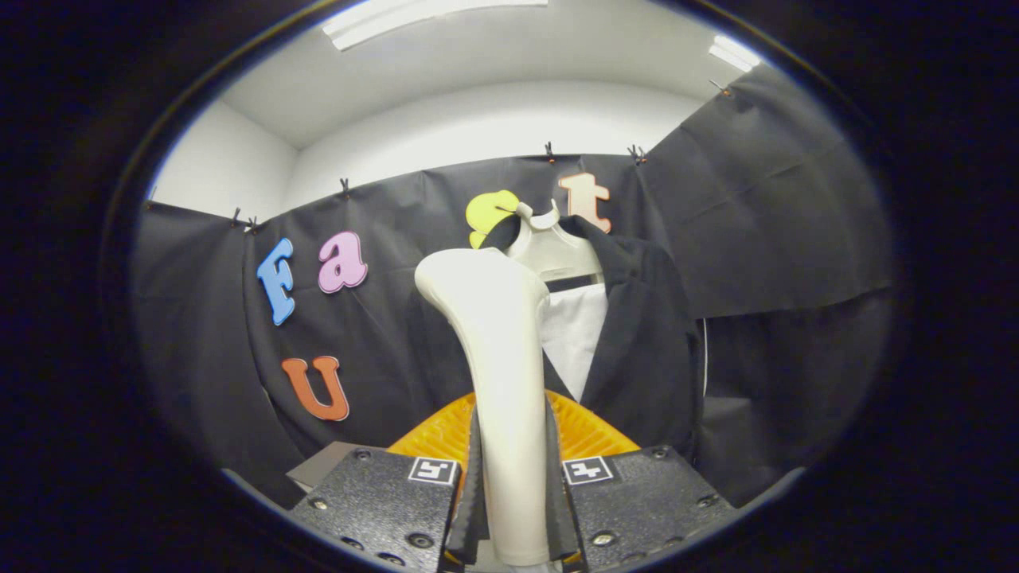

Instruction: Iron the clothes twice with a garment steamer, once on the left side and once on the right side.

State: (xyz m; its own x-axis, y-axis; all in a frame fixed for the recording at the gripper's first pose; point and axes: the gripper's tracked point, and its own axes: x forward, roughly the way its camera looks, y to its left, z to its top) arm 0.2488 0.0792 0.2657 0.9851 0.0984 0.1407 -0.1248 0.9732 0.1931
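**Steamer held upright before the hanging garment**

Between the two black fingers (486,477) of the gripper (513,493) stands the handle of the white garment steamer (501,358); both ribbed pads press against its sides, so the tongs are closed on it. From the grip, the steamer rises upright and widens into a head that tilts toward the left at the top. Its head overlaps the left shoulder of the clothes as seen from the camera, though whether it touches the fabric cannot be told.

Beyond the steamer hangs the dark jacket (645,334) on a pale hanger (553,247), with a white shirt front (575,338) showing between its lapels. The jacket's right edge falls straight and lies just beside a thin pale line on the cloth wall (780,207). Open room lies to the left of the steamer, where only the black wall stands behind it, and likewise to the right of the jacket.

Just ahead of the fingers, behind the steamer's handle, sits an orange ribbed object (589,434); its form and contents cannot be made out. A grey flat surface (322,469) shows beside the left finger block.
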